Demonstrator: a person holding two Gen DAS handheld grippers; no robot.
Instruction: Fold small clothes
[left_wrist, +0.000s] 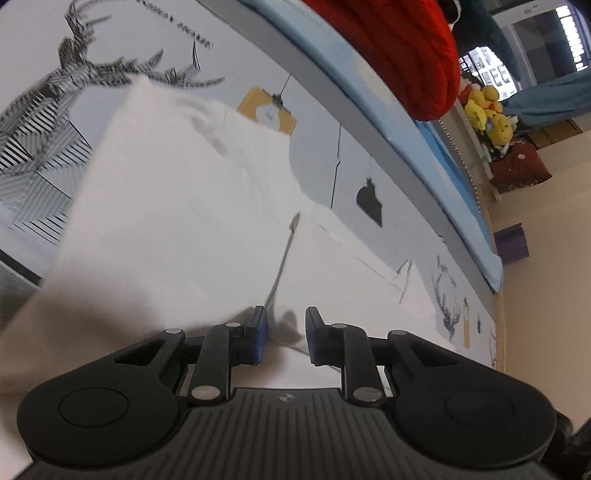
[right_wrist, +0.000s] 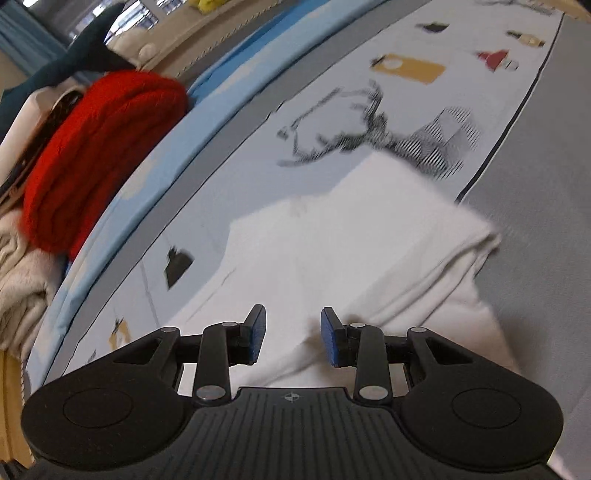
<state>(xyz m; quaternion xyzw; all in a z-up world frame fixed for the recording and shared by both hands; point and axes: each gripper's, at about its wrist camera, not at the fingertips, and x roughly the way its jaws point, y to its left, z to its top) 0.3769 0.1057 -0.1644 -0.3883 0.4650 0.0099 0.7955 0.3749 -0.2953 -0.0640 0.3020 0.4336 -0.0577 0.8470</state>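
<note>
While both grippers, left (left_wrist: 285, 334) and right (right_wrist: 291, 334), hover with jaws apart and hold nothing, the white garment (right_wrist: 351, 251) lies partly folded on the printed mat (right_wrist: 236, 192), near its grey edge; a red knit (right_wrist: 99, 158) sits beyond the far edge.

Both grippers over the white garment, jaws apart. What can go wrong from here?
1. The left gripper has a raised fold between its fingers; it may pinch several layers of the white garment.
2. The right gripper sits over flat cloth and may grab nothing.
3. Motion blur hides the edges.
</note>
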